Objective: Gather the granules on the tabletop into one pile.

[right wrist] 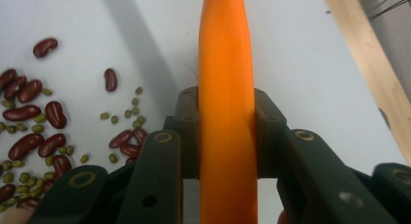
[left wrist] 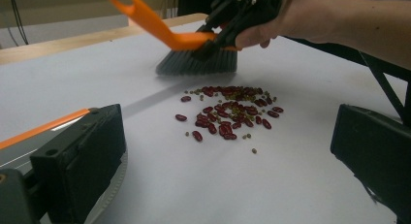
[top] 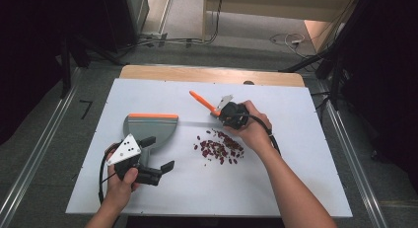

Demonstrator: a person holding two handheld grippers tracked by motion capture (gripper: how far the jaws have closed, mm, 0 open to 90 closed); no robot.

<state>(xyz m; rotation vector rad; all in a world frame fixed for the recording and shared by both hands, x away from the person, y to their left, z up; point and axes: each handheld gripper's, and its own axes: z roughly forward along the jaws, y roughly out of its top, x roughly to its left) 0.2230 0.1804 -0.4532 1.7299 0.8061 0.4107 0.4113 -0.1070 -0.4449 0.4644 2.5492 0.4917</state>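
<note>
A small brush with an orange handle (top: 202, 100) (right wrist: 226, 54) and grey bristles (left wrist: 198, 63) stands on the white board just behind a pile of red and small green beans (top: 219, 148) (left wrist: 228, 112) (right wrist: 34, 136). My right gripper (top: 226, 114) (right wrist: 226, 117) (left wrist: 242, 10) is shut on the handle, which runs straight up between its jaws. A grey dustpan with an orange lip (top: 150, 125) (left wrist: 43, 128) lies left of the beans. My left gripper (top: 158, 154) (left wrist: 228, 132) is open at the pan's near side, facing the beans, nothing between its jaws.
The white board (top: 296, 178) covers a wooden table whose far edge (top: 212, 75) shows behind it. Metal rails (top: 34, 154) run along both sides. Cables (top: 286, 39) lie on the floor beyond the table.
</note>
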